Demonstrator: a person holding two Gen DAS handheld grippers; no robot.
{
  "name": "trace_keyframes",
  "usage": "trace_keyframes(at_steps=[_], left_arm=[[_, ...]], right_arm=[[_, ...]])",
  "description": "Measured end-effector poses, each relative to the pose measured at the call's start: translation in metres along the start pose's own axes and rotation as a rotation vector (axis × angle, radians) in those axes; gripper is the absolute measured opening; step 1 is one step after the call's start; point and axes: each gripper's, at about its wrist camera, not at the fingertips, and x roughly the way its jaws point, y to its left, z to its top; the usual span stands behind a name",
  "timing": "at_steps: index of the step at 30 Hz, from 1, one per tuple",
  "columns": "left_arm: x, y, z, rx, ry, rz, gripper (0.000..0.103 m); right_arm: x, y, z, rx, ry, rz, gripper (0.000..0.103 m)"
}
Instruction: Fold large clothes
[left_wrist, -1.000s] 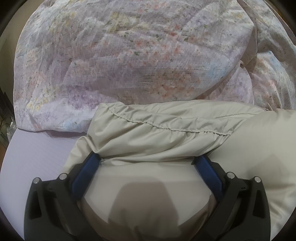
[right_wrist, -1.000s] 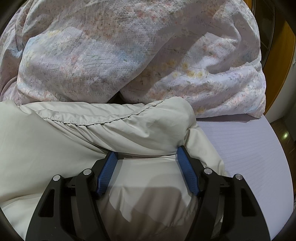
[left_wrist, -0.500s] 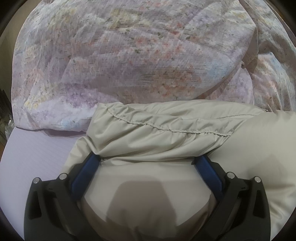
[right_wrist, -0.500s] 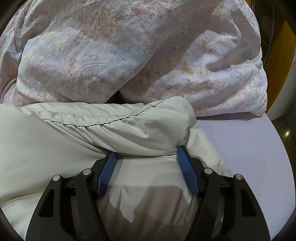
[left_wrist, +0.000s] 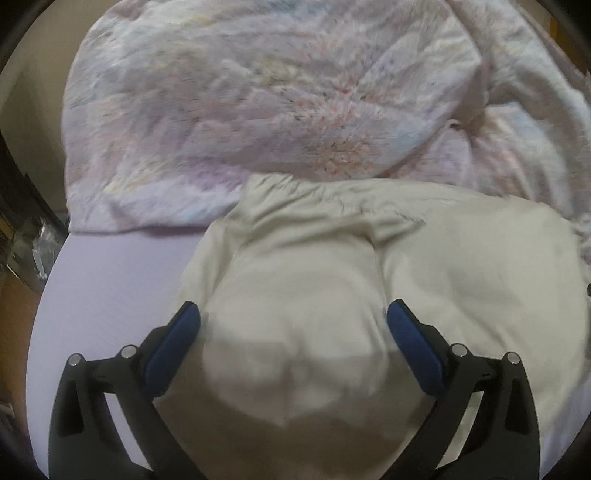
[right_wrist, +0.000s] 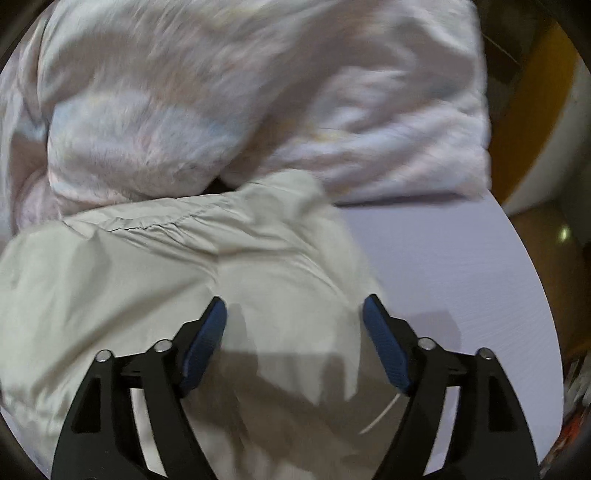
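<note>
Beige garment (left_wrist: 424, 273) lies bunched on the lavender bed sheet (left_wrist: 110, 288), just in front of the floral duvet (left_wrist: 258, 103), with the left tongs (left_wrist: 293, 317) and right tongs (right_wrist: 293, 314) both spread open above it, probably having released it to regrip.
</note>
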Motion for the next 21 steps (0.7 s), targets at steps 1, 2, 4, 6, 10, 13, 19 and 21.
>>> trace_keyframes(at_steps=[1, 2, 4, 6, 10, 13, 19, 21], left_arm=[[-0.009, 0.005, -0.006, -0.008, 0.004, -0.016, 0.101], [-0.015, 0.010, -0.012, -0.018, 0.008, -0.026, 0.101], [-0.031, 0.025, -0.029, -0.055, 0.027, -0.043, 0.101], [-0.042, 0.040, -0.045, -0.109, 0.044, -0.055, 0.101], [-0.054, 0.067, -0.076, -0.264, 0.087, -0.088, 0.101], [-0.047, 0.083, -0.094, -0.396, 0.136, -0.137, 0.100], [-0.031, 0.083, -0.093, -0.519, 0.146, -0.237, 0.100], [-0.023, 0.081, -0.090, -0.549, 0.150, -0.251, 0.099]], right_arm=[[-0.004, -0.011, -0.004, 0.047, 0.017, 0.017, 0.083], [-0.010, -0.027, -0.011, 0.115, 0.040, 0.044, 0.083], [-0.015, -0.057, -0.024, 0.262, 0.085, 0.100, 0.083], [-0.017, -0.083, -0.043, 0.407, 0.125, 0.175, 0.083], [-0.008, -0.107, -0.075, 0.568, 0.206, 0.315, 0.083], [0.001, -0.113, -0.090, 0.640, 0.252, 0.377, 0.083], [0.009, -0.112, -0.101, 0.733, 0.264, 0.469, 0.083], [0.009, -0.108, -0.099, 0.737, 0.255, 0.480, 0.083]])
